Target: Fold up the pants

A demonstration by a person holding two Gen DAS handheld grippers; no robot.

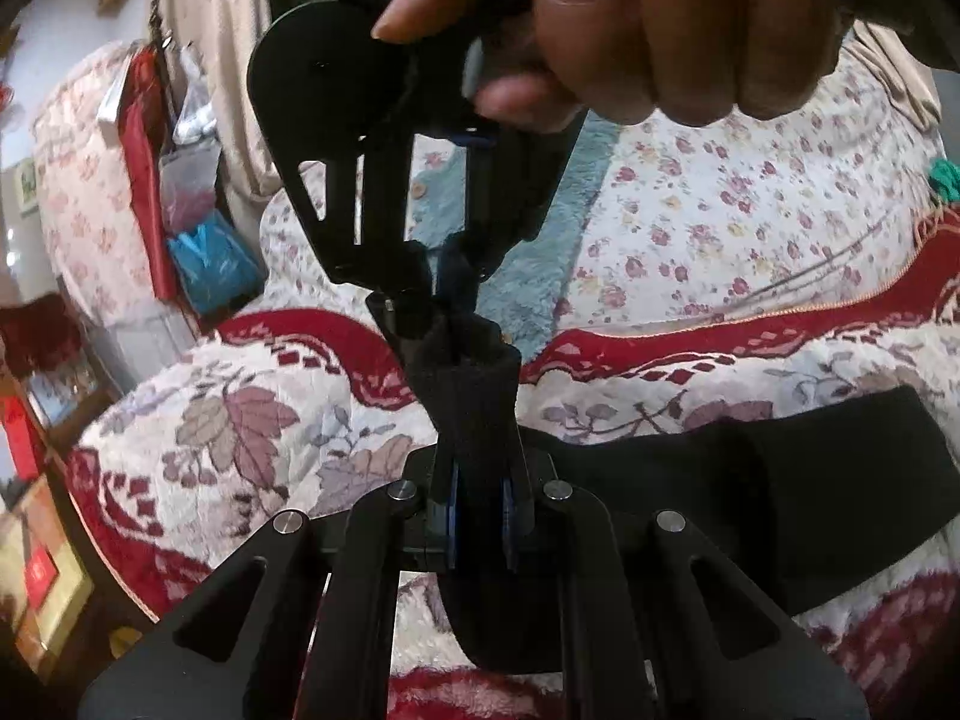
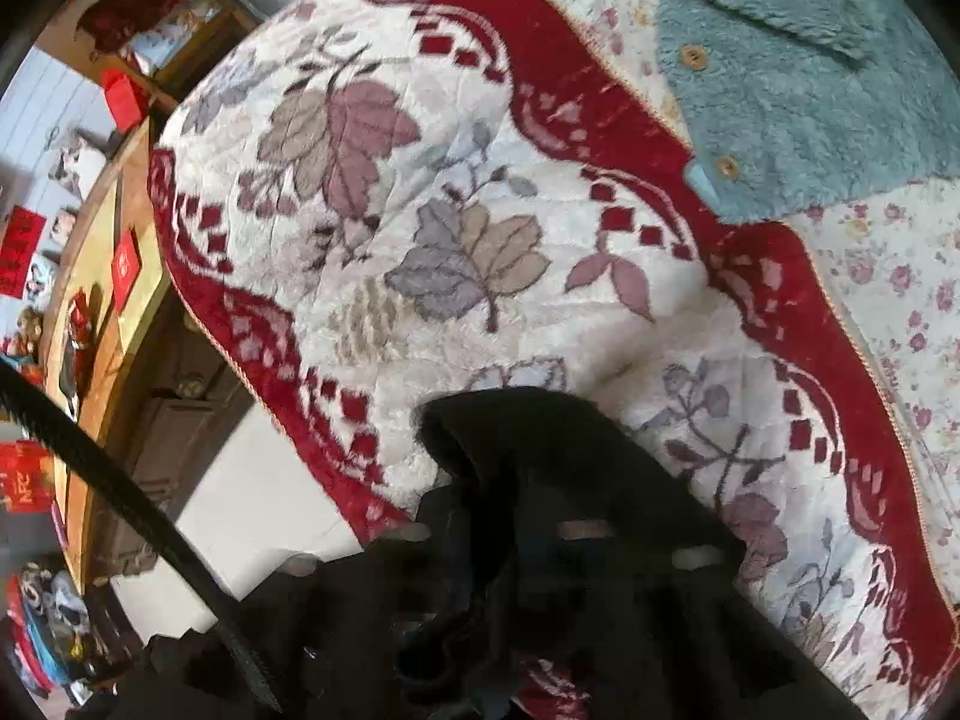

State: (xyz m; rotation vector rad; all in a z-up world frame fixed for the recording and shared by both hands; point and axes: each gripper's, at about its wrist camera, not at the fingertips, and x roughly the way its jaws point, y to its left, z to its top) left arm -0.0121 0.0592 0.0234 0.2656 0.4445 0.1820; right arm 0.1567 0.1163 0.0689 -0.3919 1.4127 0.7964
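A bed fills the room's middle, spread with a red-bordered leaf blanket (image 2: pixel 456 192), and beyond it a floral quilt (image 1: pixel 720 192) with a teal fleece (image 2: pixel 798 96) lying on the far side. A wooden table (image 2: pixel 120 312) cluttered with red packets stands off the bed's left edge.

The black pants (image 1: pixel 780 480) lie partly on the blanket, a broad band trailing to the right, with one bunched end lifted off it. That end is pinched in the left gripper (image 1: pixel 477 498), whose jaws are drawn in tight on the cloth. Just above it the right gripper (image 1: pixel 444 294), gripped in the person's hand (image 1: pixel 630 30), meets the same twisted bunch; its fingers seem to close on the fabric, though dark cloth hides the tips. In the right wrist view the cloth drapes over the tool and the jaws cannot be made out.

The risk, as I judge it, is that both tools hold one narrow rope of cloth. Pulled apart, it may stay twisted and the fold would land crooked, or the thin pinch could slip and drop the end in a heap.
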